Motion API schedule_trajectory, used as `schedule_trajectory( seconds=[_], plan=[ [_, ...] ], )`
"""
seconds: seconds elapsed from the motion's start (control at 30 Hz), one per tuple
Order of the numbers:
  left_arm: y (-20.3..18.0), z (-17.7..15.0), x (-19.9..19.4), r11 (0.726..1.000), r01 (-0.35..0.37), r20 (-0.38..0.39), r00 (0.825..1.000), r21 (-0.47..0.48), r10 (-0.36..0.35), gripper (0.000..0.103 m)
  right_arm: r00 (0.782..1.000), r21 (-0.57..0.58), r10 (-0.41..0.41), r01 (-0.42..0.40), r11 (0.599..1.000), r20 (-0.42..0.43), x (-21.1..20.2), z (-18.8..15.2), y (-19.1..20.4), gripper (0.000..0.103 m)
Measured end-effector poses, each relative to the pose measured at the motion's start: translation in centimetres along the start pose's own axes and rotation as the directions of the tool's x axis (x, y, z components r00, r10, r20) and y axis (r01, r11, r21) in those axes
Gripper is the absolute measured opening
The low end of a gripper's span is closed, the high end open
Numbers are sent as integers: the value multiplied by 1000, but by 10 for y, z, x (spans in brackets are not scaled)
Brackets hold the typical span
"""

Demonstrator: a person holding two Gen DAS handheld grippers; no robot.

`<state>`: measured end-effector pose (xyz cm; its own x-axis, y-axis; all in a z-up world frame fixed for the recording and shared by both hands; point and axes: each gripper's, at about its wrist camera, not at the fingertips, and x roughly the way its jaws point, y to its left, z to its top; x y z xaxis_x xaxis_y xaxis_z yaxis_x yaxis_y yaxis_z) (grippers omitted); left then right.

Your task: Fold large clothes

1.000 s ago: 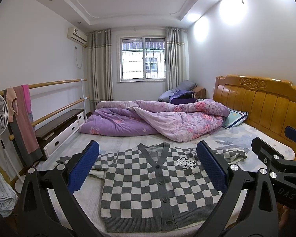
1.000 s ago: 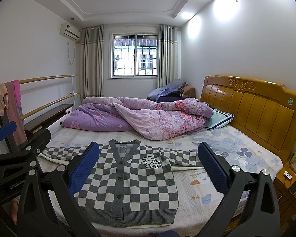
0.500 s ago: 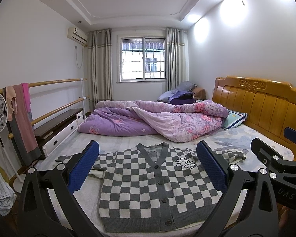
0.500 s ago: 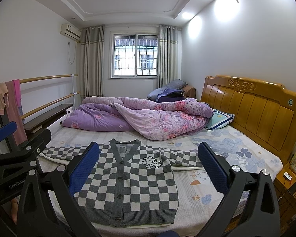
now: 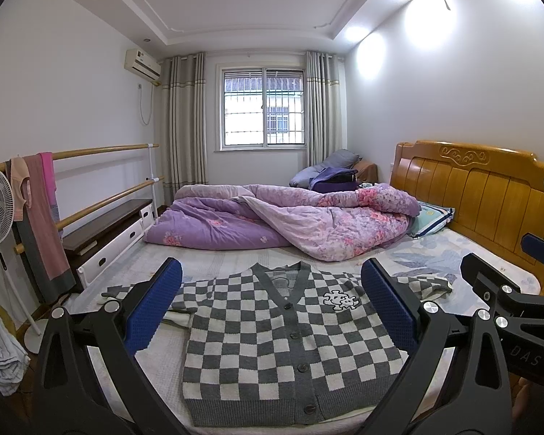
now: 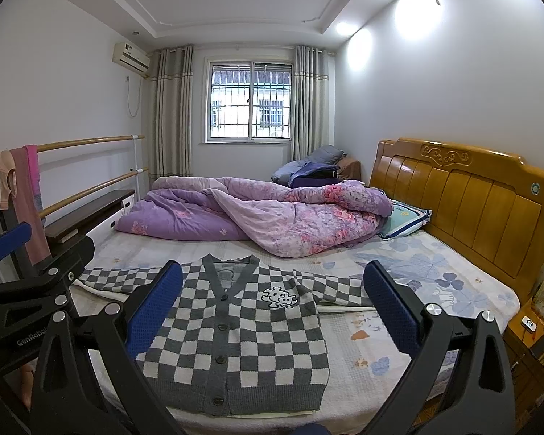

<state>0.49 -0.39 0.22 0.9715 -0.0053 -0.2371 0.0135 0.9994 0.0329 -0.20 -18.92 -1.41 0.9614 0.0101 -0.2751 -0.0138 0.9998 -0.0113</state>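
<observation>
Two released grippers hover over an unfolded checked cardigan on a bed; the folding looks not yet begun.

Left wrist view: the left gripper (image 5: 272, 308), black-framed with blue pads, is spread wide and holds nothing. Below it, the grey-and-white checked knitted cardigan (image 5: 290, 348) lies flat and buttoned on the near part of the bed with the pale floral sheet (image 5: 214, 257), both sleeves stretched out sideways. A crumpled purple floral quilt (image 5: 283, 221) sits further away.

Right wrist view: the right gripper (image 6: 273, 308), of the same build, is also spread wide and empty, above the cardigan's (image 6: 235, 340) right half. The right sleeve (image 6: 337, 290) lies flat, reaching right. Every fold appears still to be made.
</observation>
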Motion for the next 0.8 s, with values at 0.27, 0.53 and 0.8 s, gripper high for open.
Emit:
schedule_trajectory(
  seconds=[0.27,0.53,0.8],
  plan=[
    [-1,0,1,1000,1,0,1000,0,-1,98,1000,-1,1,-1,1000,1,0,1,0,96],
    [0,0,0,1000,0,0,1000,-2,0,98,1000,-1,0,0,1000,0,0,1,0,96],
    [-1,0,1,1000,2,0,1000,-2,-2,99,1000,-2,0,0,1000,0,0,1,0,96]
  ],
)
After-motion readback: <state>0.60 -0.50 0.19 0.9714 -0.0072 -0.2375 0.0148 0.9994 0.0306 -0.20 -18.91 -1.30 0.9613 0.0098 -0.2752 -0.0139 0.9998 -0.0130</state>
